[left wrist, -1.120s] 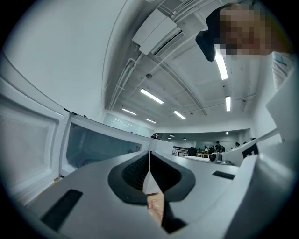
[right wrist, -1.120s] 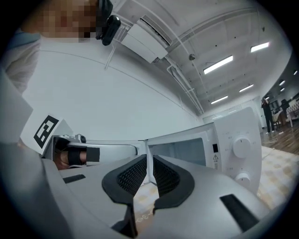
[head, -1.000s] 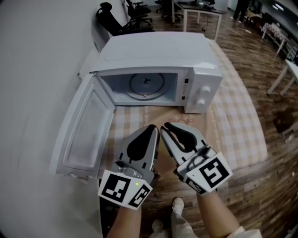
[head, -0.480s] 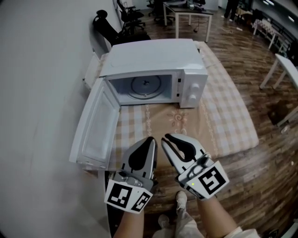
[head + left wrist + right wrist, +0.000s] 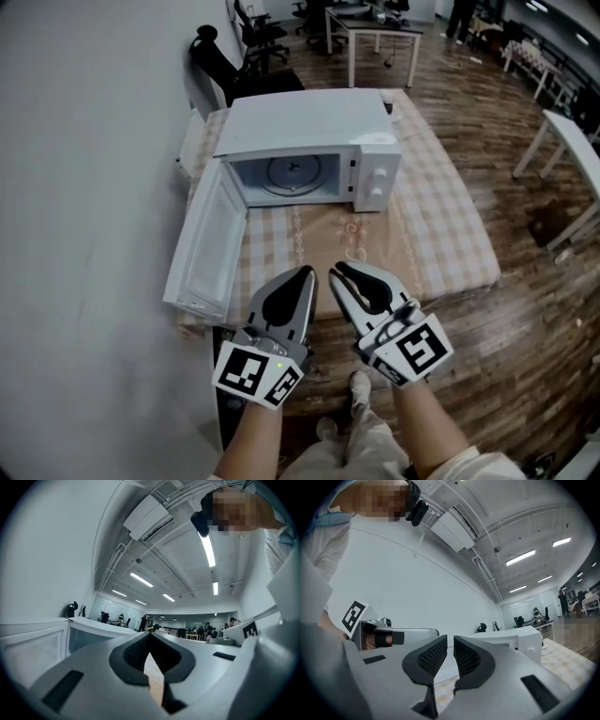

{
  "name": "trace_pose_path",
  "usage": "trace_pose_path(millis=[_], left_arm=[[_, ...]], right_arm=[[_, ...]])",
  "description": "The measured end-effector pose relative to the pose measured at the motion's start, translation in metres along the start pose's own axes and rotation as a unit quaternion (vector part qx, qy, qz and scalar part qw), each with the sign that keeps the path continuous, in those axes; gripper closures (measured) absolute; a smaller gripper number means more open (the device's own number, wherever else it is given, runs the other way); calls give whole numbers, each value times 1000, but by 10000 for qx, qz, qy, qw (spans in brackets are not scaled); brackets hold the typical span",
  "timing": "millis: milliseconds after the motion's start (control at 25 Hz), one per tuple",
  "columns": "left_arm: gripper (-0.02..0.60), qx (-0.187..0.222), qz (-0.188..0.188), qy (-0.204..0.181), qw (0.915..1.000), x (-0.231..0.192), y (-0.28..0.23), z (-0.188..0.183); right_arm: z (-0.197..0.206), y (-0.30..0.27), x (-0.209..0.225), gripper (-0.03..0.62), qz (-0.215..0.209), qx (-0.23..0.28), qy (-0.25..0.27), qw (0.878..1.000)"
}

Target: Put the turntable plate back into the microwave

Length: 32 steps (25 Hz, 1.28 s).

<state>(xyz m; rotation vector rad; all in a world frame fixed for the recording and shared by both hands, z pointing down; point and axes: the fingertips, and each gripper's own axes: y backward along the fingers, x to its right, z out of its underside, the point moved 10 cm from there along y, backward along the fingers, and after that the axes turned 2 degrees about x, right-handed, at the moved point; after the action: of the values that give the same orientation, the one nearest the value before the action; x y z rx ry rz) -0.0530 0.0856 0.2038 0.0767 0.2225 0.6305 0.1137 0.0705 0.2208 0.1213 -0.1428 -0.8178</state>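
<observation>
The plate (image 5: pixel 292 174) was seen lying inside the open microwave (image 5: pixel 309 108), well ahead of both grippers. The microwave's door (image 5: pixel 208 246) was swung out ahead and to the left of the left gripper (image 5: pixel 307 274). That gripper's jaws were pressed together at the tips, with nothing grasped. The right gripper (image 5: pixel 342 270), held just beside it, was shown narrowly parted and empty. A checked cloth (image 5: pixel 441 225) was spread under the microwave, beyond both grippers.
</observation>
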Motion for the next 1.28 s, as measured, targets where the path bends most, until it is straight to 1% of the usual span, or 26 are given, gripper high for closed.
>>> trace_pose_path(millis=[280, 560, 760, 1040, 1280], left_arm=[[580, -103, -12, -33, 9999, 2, 9, -6], [580, -88, 4, -15, 10000, 5, 10, -9], [580, -54, -83, 122, 9999, 6, 13, -13], [580, -38, -68, 183, 9998, 11, 15, -20], [580, 28, -47, 160, 9999, 13, 15, -20]], right_arm=[[-14, 2, -10, 531, 63, -3, 65, 10000], [-20, 1, -13, 531, 36, -62, 123, 9999], [-23, 2, -16, 533, 40, -148, 58, 9999], [-32, 7, -17, 539, 25, -185, 33, 9998], [-37, 11, -14, 542, 100, -259, 38, 9996]])
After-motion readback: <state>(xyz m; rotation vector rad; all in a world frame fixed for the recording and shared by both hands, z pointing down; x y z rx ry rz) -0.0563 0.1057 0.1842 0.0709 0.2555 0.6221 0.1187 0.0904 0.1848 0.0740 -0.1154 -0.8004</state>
